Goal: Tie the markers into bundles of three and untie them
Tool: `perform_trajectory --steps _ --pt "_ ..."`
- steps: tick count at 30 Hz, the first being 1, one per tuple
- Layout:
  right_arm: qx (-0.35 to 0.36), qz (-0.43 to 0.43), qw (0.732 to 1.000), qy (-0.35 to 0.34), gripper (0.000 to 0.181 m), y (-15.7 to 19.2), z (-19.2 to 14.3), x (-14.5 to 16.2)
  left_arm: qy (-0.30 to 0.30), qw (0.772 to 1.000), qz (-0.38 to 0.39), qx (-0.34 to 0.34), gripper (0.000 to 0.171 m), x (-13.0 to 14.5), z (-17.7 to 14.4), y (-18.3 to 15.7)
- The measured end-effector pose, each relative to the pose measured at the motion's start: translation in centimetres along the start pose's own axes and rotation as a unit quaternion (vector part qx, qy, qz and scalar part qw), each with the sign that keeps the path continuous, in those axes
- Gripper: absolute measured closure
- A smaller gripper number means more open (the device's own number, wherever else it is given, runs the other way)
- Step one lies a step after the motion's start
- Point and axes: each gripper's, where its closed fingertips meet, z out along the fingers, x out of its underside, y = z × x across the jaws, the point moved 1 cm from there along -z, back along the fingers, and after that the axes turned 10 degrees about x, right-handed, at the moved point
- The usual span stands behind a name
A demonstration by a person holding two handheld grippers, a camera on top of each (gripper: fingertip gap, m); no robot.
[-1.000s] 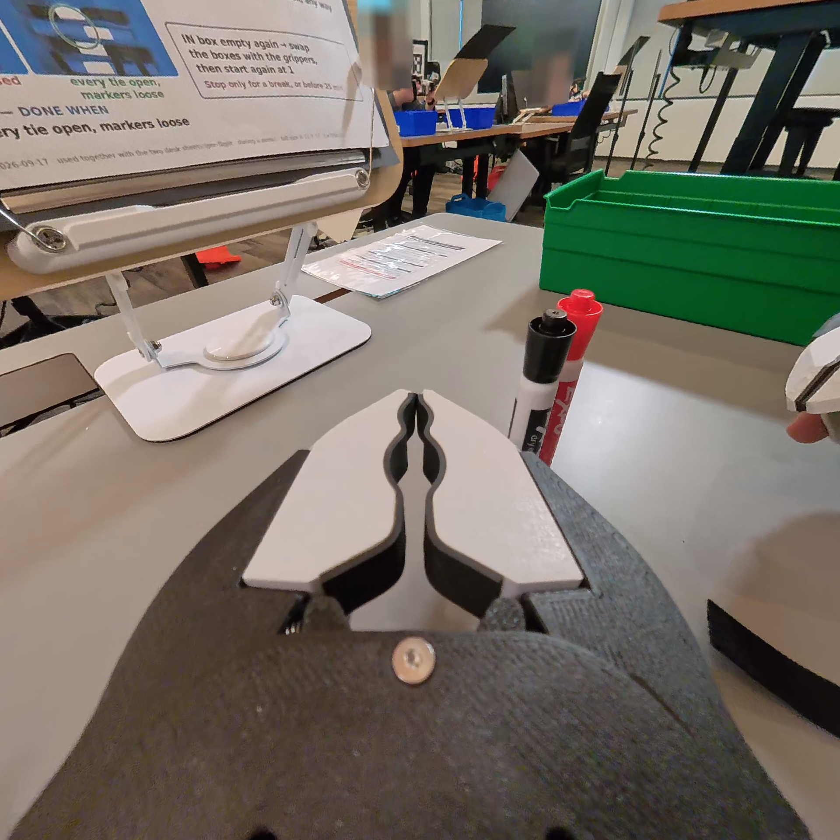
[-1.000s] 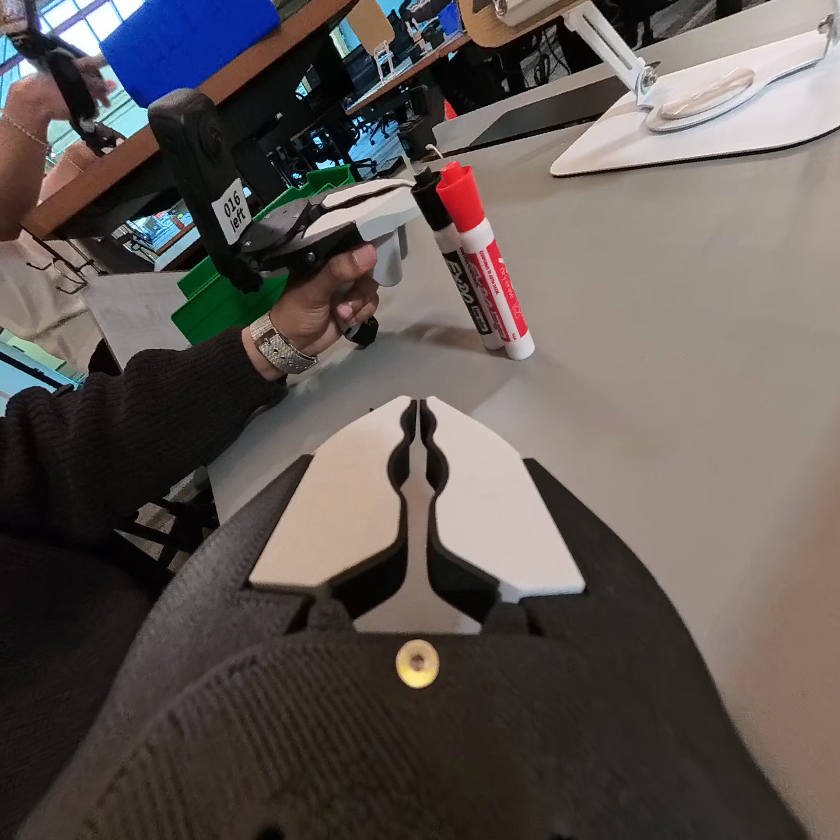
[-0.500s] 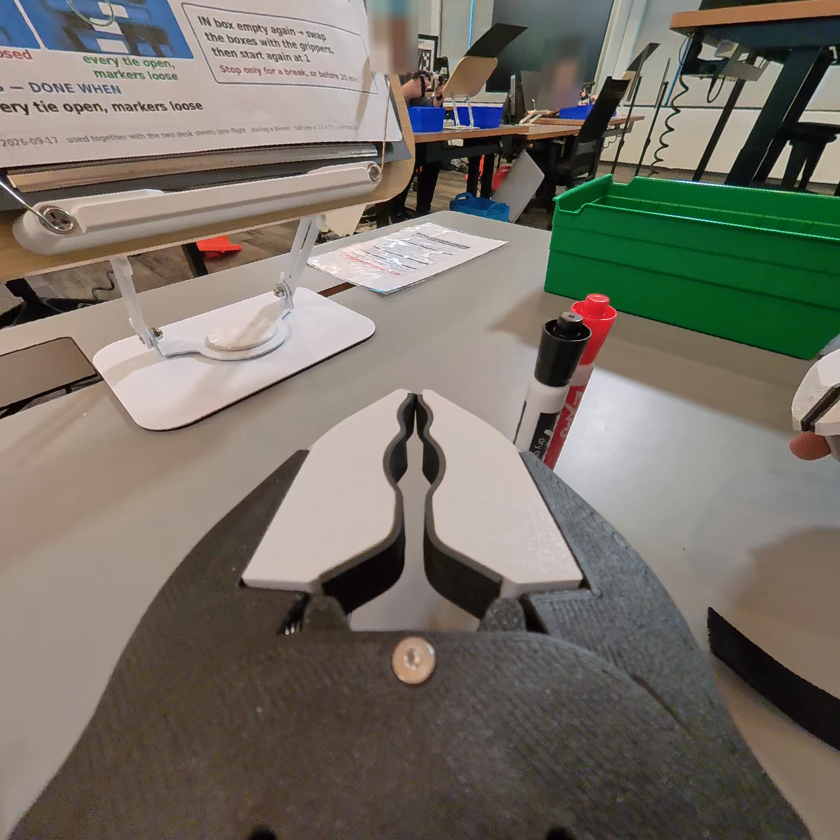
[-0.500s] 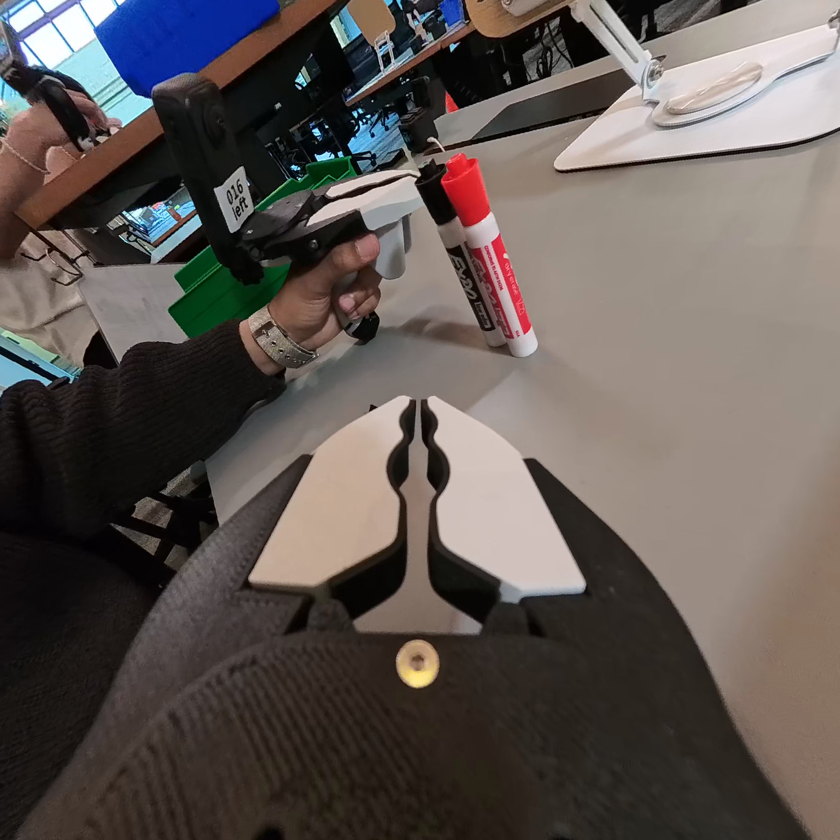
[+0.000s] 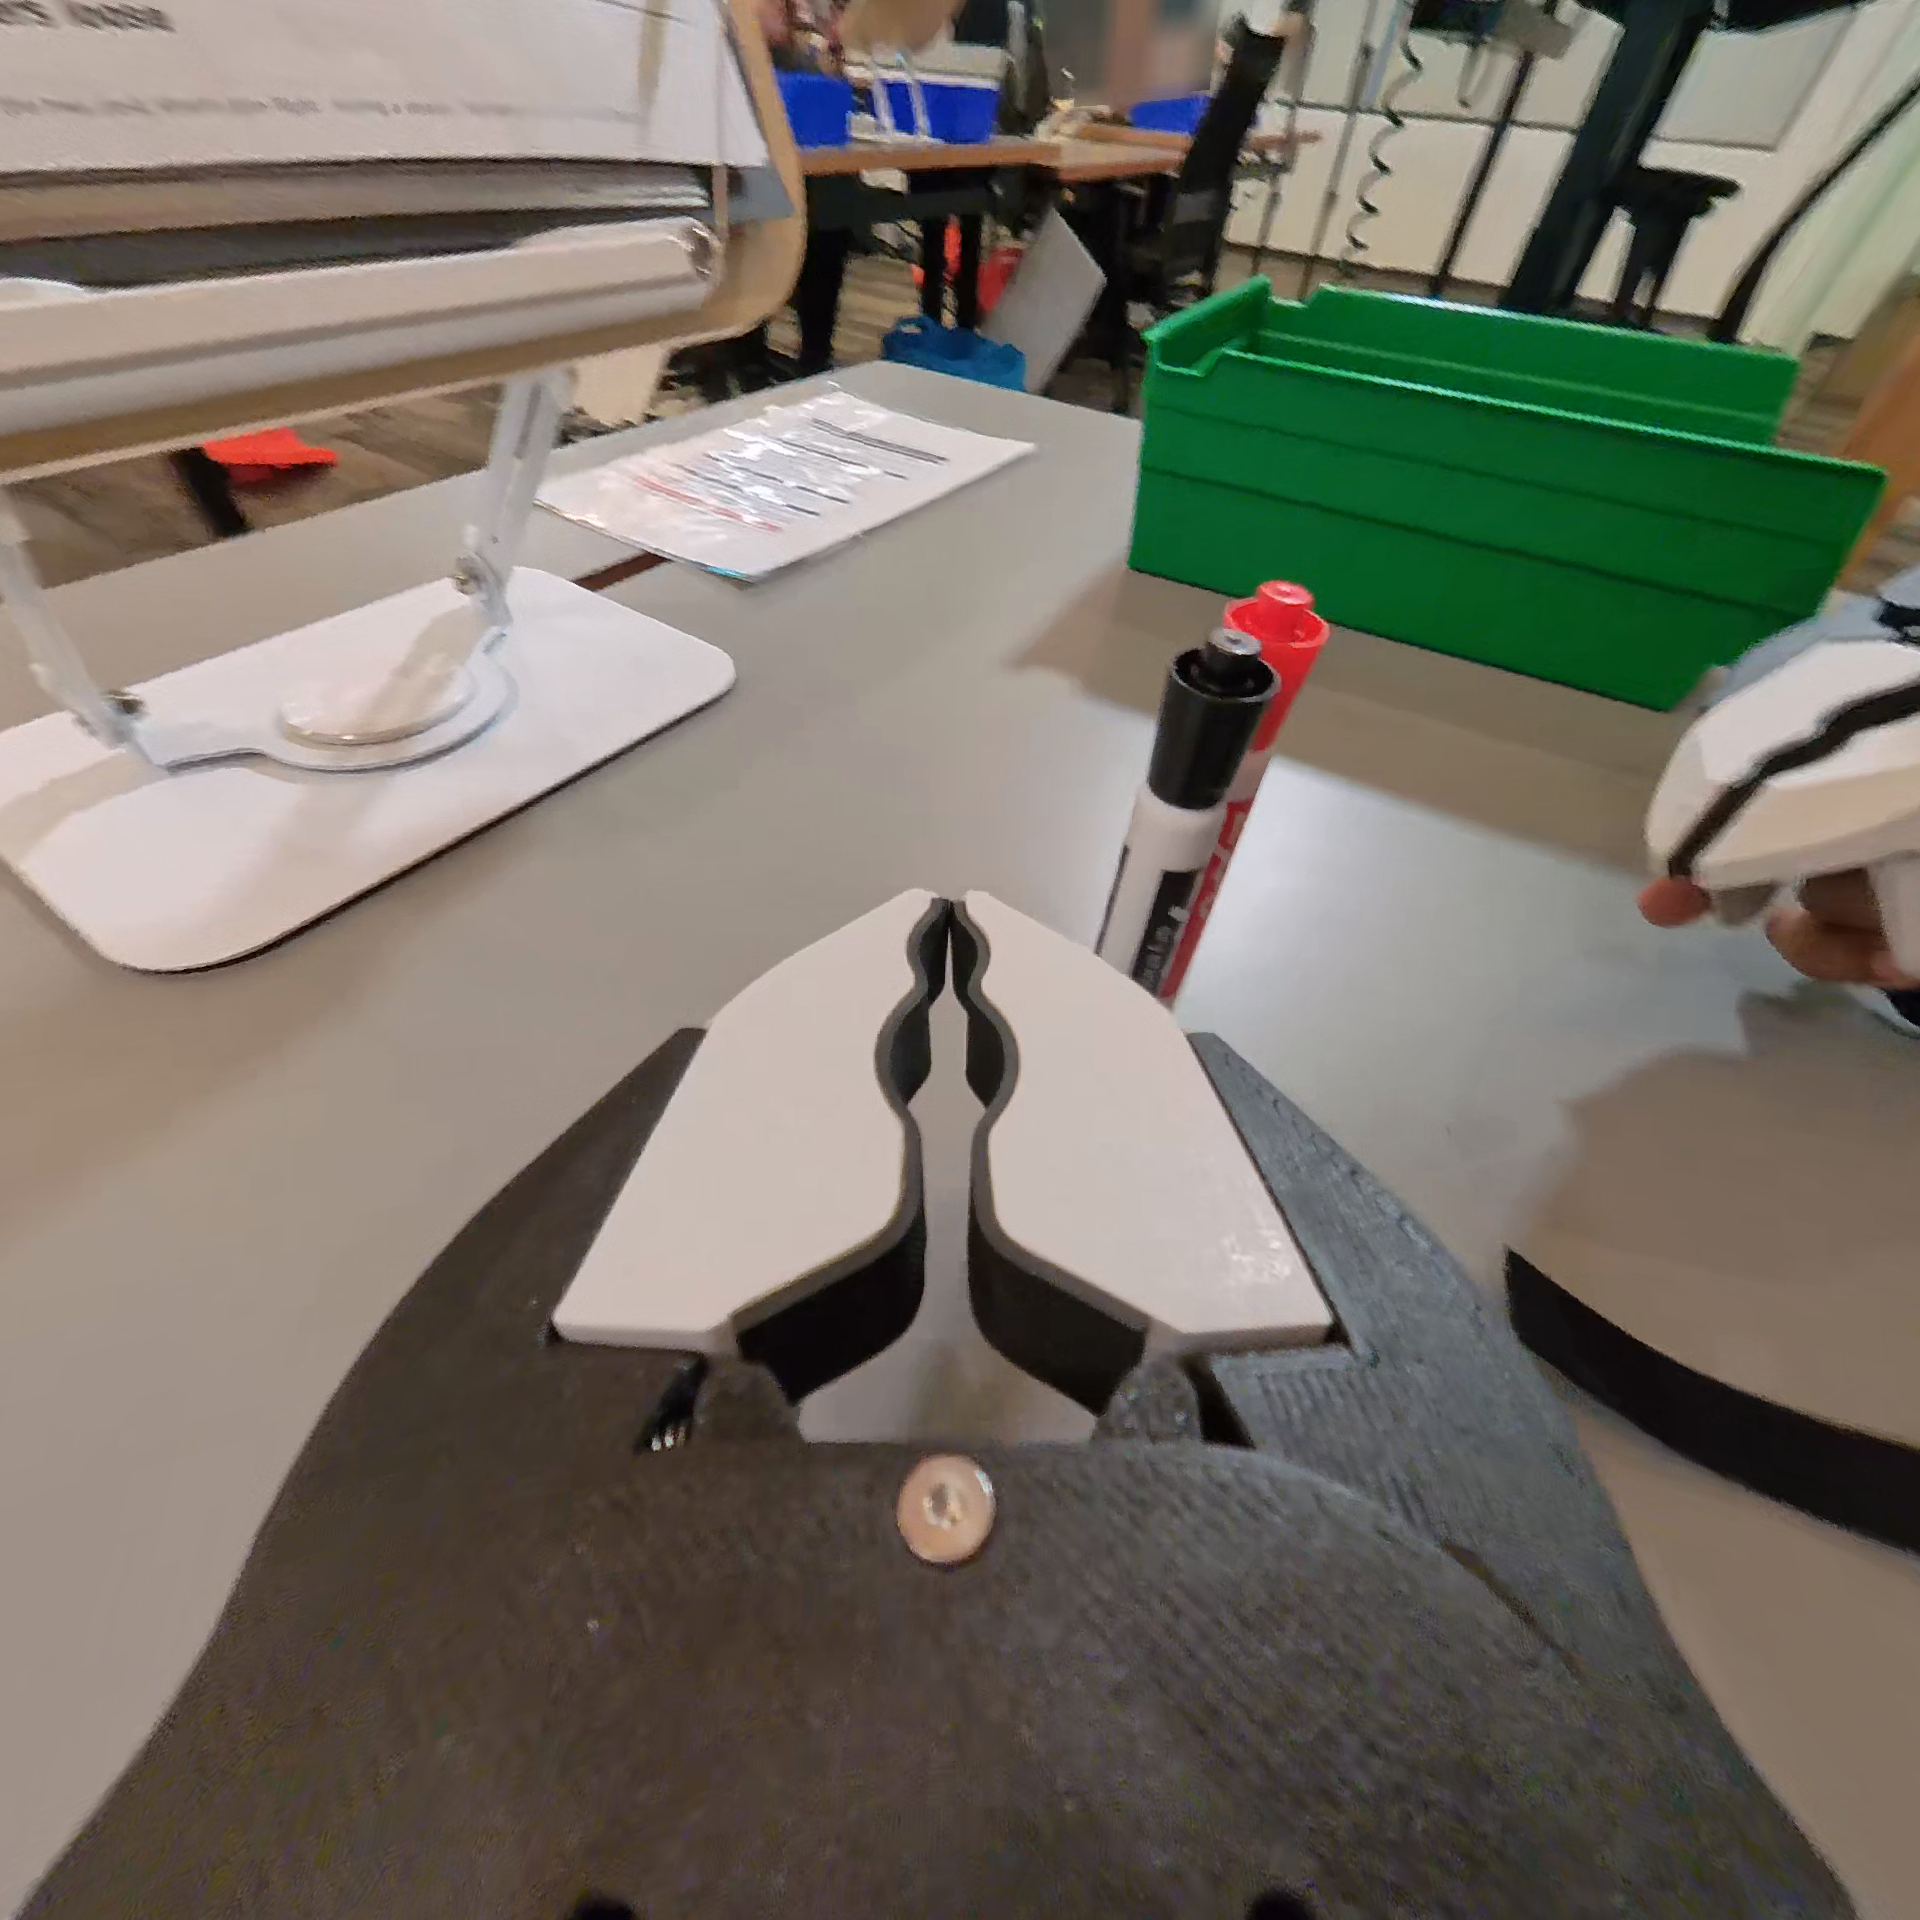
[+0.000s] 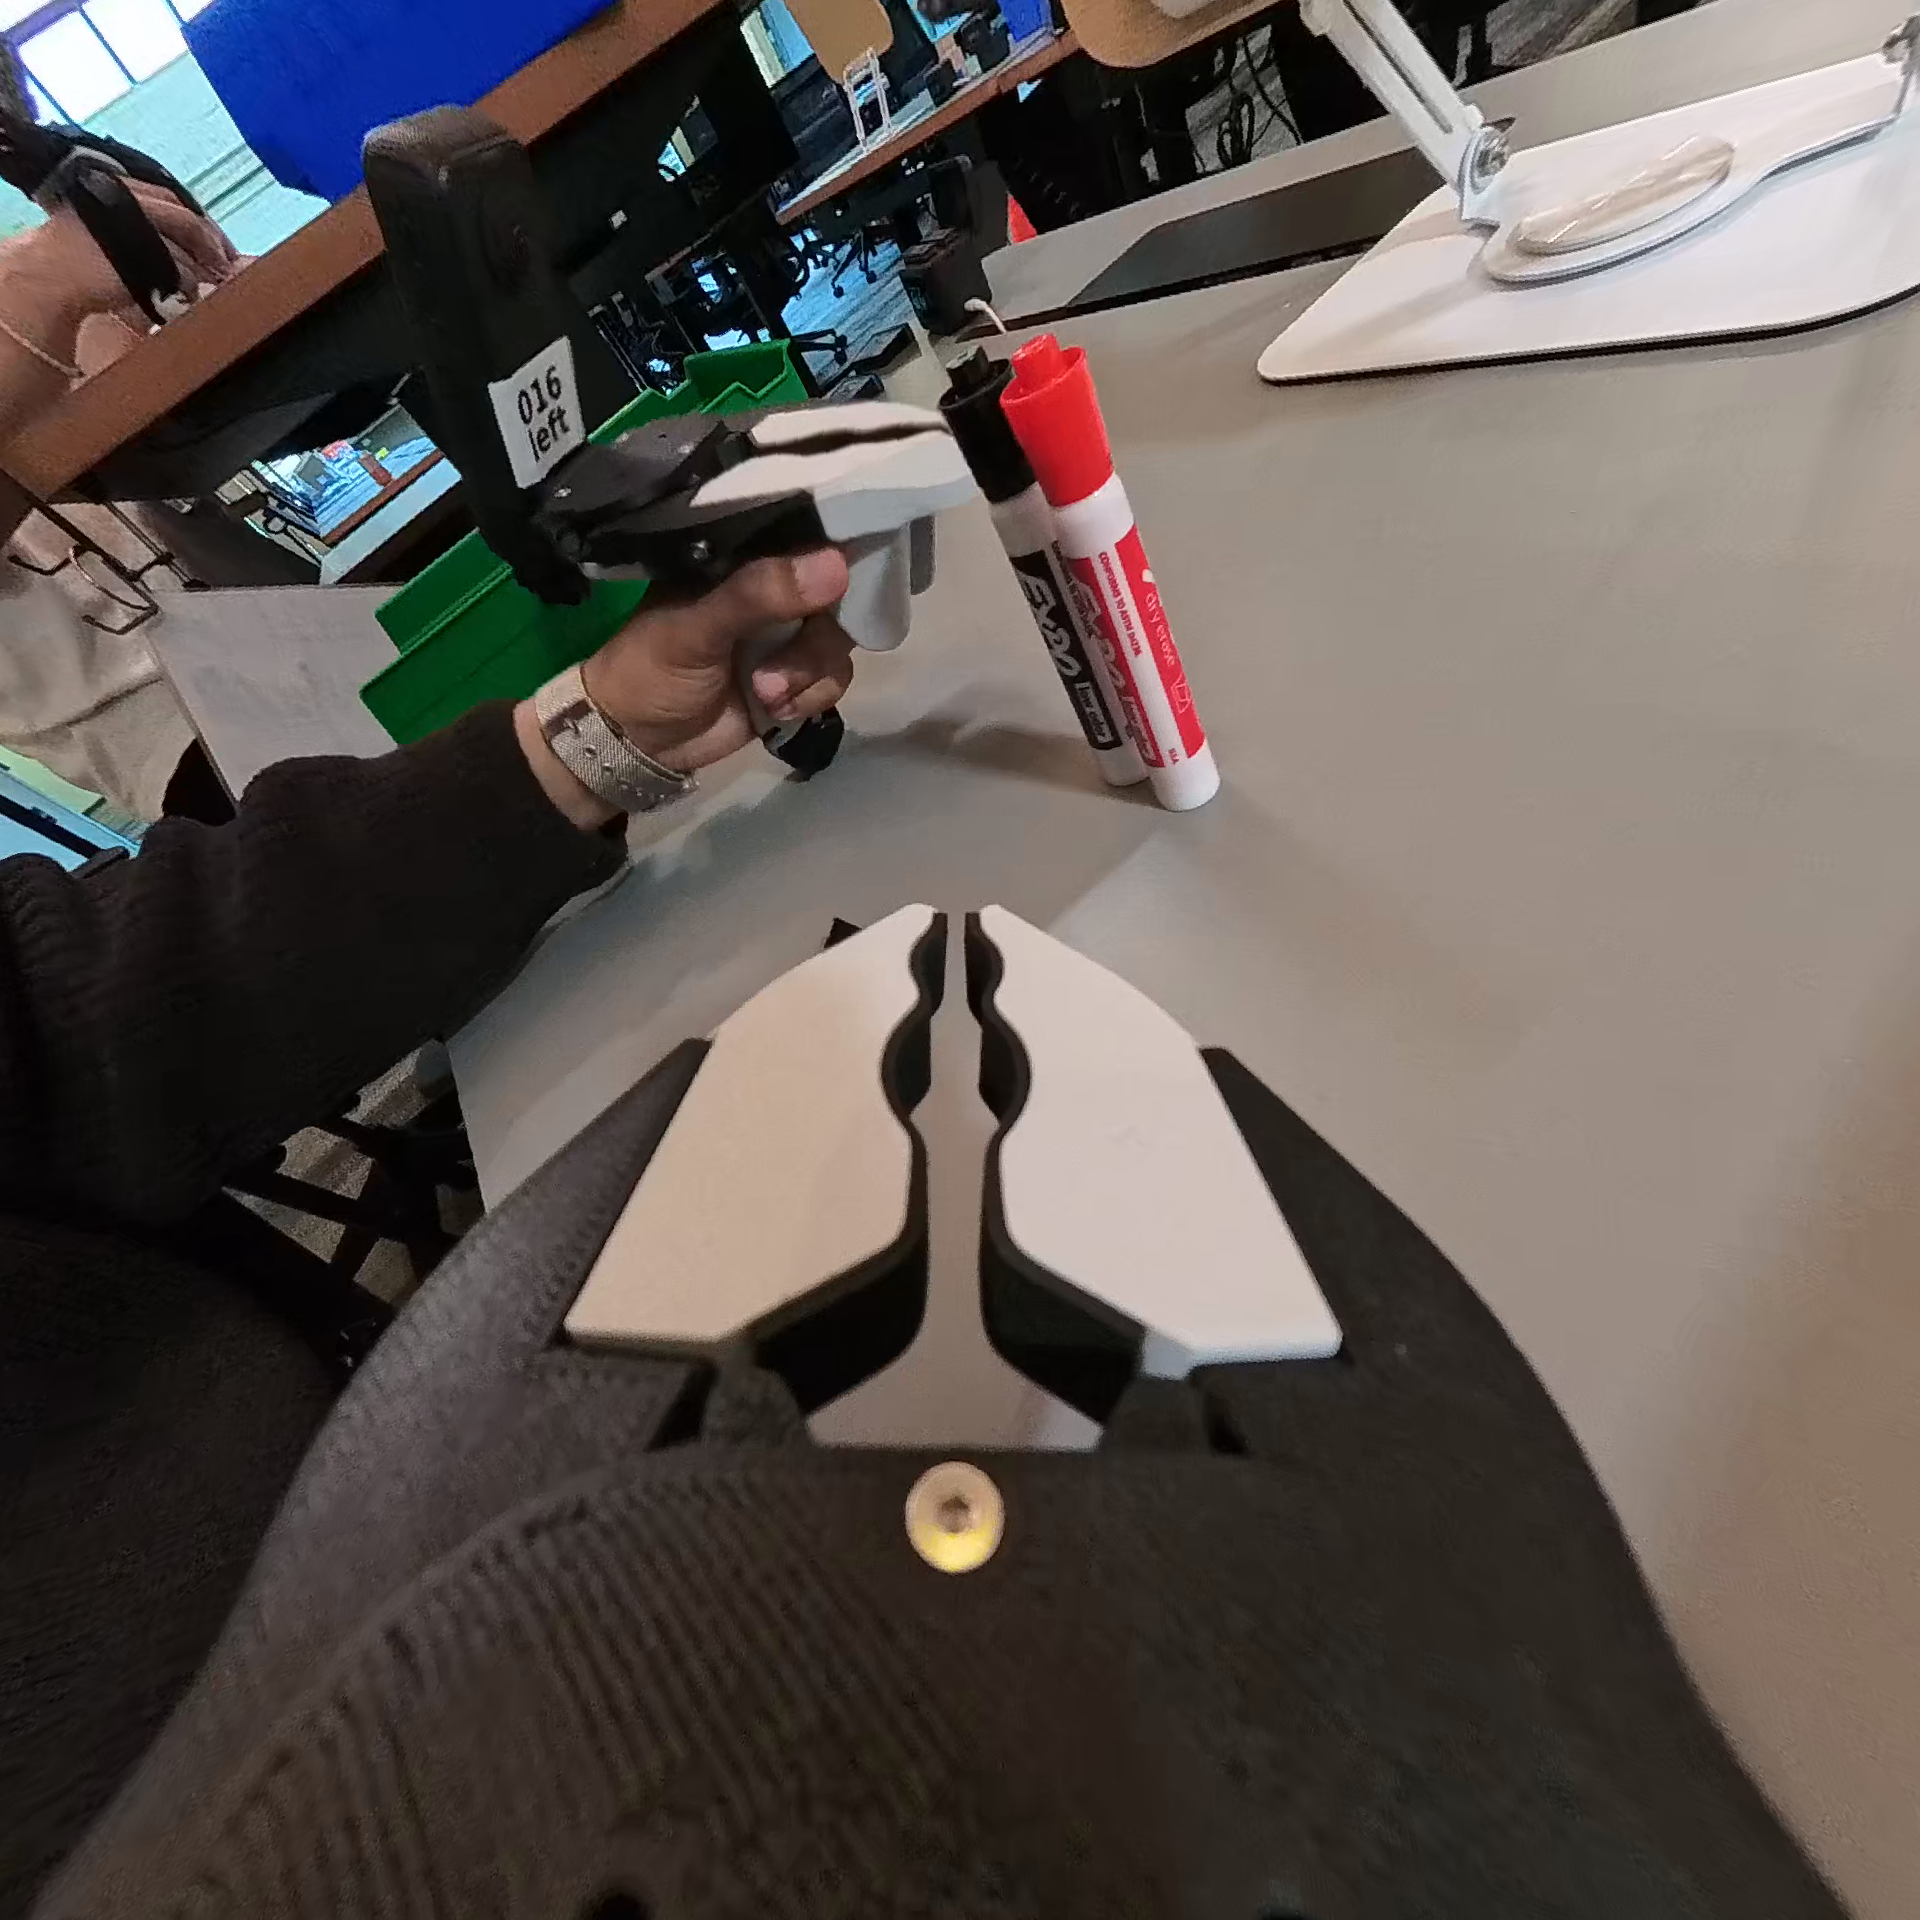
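Markers, black (image 6: 1023, 566) and red (image 6: 1117, 597), stand touching mid-bench, toward the green bin's (image 5: 1475, 509) edge. My left gripper (image 5: 951, 920) and right gripper (image 6: 956, 920) are both pinched together, empty. Light, stiff, slick barrels, tippy; I'd grasp mid-barrel.

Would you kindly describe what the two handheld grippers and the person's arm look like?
Each claw, left gripper and right gripper, has two pale grey wavy-edged fingers on a black textured body with a silver screw. The left has a black upright post with a white sticker, a black knit sleeve and metal-mesh watch band.
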Motion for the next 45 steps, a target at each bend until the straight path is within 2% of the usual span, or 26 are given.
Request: perform_trajectory --steps 7,11,21,27,45 --pt "0.006 -0.012 1.000 0.003 0.177 0.0 0.0 0.1 0.051 0.994 -0.071 0.067 0.161 1.6 1.0 -1.1" --pt "0.002 -0.005 1.000 0.006 0.176 0.0 0.1 0.2 0.085 0.991 -0.060 0.082 0.156 2.3 1.6 -2.0" --pt "0.007 0.000 1.000 0.003 0.175 -0.1 -0.4 0.3 0.168 0.979 -0.053 0.100 0.157 4.3 3.0 -3.2" --pt "0.005 0.002 1.000 0.002 0.174 0.0 -0.4 0.3 0.173 0.975 -0.081 0.113 0.158 4.5 3.3 -3.6" --pt "0.007 0.003 1.000 0.004 0.174 0.0 -0.5 0.4 0.184 0.971 -0.093 0.118 0.158 4.8 3.5 -3.7"
